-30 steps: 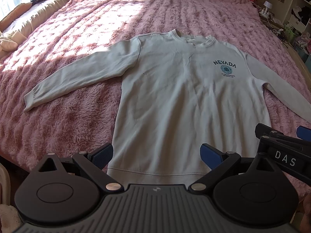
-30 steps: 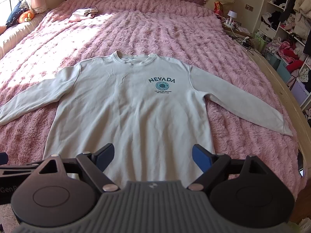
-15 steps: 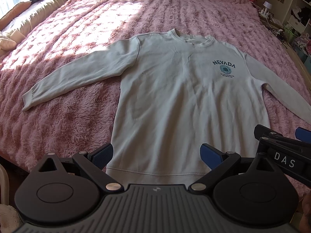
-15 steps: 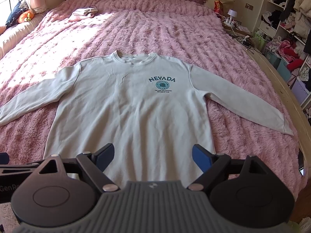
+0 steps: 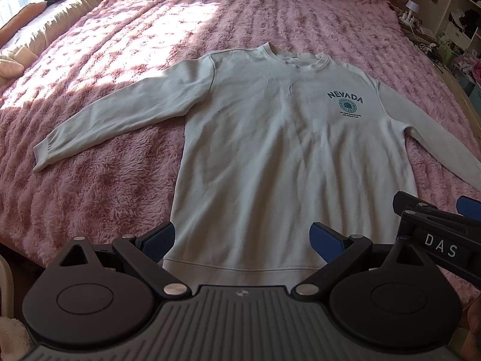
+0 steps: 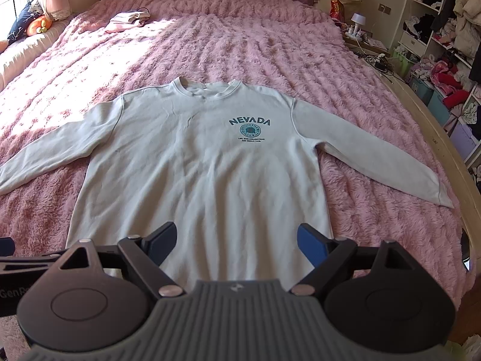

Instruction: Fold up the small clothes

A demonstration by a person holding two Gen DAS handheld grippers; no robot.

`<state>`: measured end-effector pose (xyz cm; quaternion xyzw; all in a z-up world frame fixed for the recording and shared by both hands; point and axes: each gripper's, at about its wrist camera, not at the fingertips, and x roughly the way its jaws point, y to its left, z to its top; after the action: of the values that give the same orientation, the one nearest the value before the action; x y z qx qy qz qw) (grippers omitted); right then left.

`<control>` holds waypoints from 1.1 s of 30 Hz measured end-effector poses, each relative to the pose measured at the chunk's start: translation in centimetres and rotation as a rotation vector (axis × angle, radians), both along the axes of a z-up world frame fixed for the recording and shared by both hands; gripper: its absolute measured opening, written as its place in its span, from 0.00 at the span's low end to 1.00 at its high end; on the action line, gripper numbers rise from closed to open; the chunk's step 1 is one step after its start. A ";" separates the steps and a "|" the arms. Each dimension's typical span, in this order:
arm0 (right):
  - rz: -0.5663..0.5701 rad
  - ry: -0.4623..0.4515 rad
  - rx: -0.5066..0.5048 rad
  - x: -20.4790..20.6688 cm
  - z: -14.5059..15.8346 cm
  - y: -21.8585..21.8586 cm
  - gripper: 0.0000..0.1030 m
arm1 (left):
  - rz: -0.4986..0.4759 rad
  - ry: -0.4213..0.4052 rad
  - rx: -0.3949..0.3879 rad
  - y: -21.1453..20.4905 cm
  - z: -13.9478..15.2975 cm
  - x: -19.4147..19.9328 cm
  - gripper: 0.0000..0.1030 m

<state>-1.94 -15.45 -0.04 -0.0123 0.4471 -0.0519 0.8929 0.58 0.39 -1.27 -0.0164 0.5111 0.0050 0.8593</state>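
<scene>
Left wrist view shows the pale grey NEVADA sweatshirt (image 5: 270, 156) laid face up and flat on the pink fluffy bedspread (image 5: 90, 198), collar toward 12 o'clock and hem toward 6 o'clock, nearest the cameras, which looks like a deliberate layout so that every edge can be reached before folding begins. Its one sleeve (image 5: 120, 114) runs out toward 9 o'clock and the other sleeve (image 6: 369, 150), seen from the right wrist, angles toward 4 o'clock; both lie spread clear of the body, so either could be folded inward first. The left claw (image 5: 242, 237) hangs just above the hem with its blue pads spread wide and nothing between them, and the right claw (image 6: 236, 237) does the same alongside, also empty. Held low at the hem's two halves, they seem poised to start the first fold. A small heap of folded clothes (image 6: 127, 19) sits far up the bed at 11 o'clock, well apart.
</scene>
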 end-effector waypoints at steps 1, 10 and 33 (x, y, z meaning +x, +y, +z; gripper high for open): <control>0.000 -0.001 -0.001 0.0 0.0 0.0 0.81 | -0.001 0.000 -0.001 0.0 0.0 0.0 1.00; 0.000 -0.003 -0.003 0.0 0.0 0.1 0.81 | 0.002 0.000 -0.004 0.3 -0.1 -0.1 1.00; -0.001 0.001 -0.008 0.0 -0.1 0.1 0.81 | 0.004 -0.004 -0.008 0.0 -0.2 0.1 1.00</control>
<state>-1.98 -15.36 -0.14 -0.0158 0.4476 -0.0541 0.8925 0.67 0.42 -1.48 -0.0209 0.5092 0.0048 0.8604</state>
